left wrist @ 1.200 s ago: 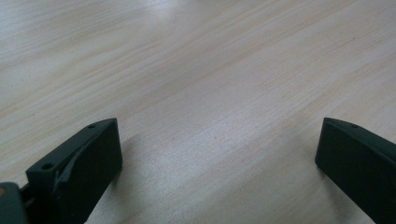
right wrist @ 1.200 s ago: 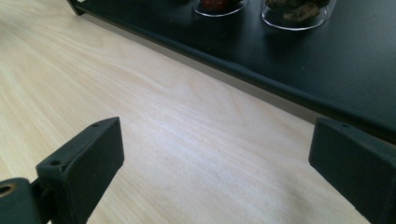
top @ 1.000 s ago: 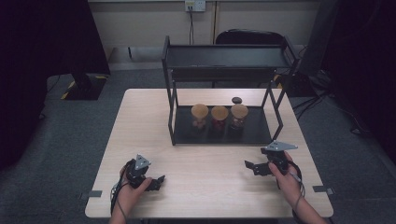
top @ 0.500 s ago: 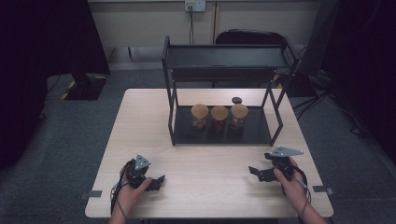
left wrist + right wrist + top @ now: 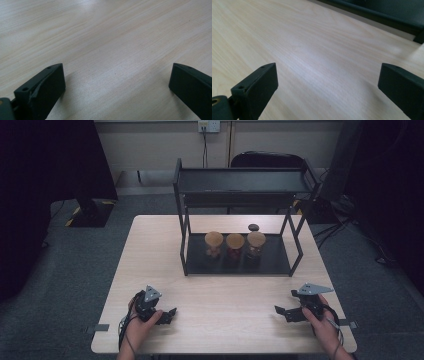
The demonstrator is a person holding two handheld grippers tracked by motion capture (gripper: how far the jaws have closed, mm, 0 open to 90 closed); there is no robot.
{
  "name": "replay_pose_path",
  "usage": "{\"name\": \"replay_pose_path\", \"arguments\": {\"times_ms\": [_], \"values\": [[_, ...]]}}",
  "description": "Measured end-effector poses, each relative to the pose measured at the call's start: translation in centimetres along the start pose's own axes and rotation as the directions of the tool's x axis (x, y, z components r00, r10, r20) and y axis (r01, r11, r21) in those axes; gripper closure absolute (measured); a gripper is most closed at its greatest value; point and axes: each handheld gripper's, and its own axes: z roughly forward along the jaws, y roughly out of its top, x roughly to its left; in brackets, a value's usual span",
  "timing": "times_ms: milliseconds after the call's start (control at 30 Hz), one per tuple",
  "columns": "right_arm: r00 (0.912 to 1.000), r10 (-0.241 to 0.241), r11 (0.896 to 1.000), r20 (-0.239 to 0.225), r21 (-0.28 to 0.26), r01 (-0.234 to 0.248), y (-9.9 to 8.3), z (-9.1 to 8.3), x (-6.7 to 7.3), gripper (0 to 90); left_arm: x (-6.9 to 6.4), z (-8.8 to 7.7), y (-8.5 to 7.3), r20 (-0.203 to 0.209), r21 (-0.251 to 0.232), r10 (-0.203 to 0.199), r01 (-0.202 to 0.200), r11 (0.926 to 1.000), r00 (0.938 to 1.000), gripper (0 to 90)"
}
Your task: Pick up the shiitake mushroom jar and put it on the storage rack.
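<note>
A black two-tier rack (image 5: 240, 262) stands at the far middle of the light wooden table (image 5: 225, 292). Three jars with tan lids (image 5: 235, 241) stand in a row on its lower shelf, and a small dark round thing (image 5: 253, 227) lies behind them. My left gripper (image 5: 169, 314) rests on the table near the front left, open, nothing between its jaws (image 5: 117, 75). My right gripper (image 5: 281, 312) sits low at the front right, also open and empty, with bare wood between its jaws (image 5: 328, 75).
The rack's dark base edge (image 5: 374, 15) runs across the top of the right gripper view. A black chair (image 5: 270, 160) stands behind the table, a dark stand base (image 5: 92, 212) on the floor at the left. Grey brackets (image 5: 100, 327) sit at the table's front corners.
My right gripper has come down and back toward the front edge of the table. The left gripper has stayed put.
</note>
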Motion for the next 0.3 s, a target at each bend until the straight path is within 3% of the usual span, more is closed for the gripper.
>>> {"name": "replay_pose_path", "arguments": {"times_ms": [300], "values": [[0.9988, -0.041, 0.998, 0.025, 0.046, 0.04, -1.5, -0.8, 0.0, 2.2, 0.0, 0.0, 0.0, 0.0, 0.0, 0.0, 0.0, 1.0, 1.0, 0.1]]}}
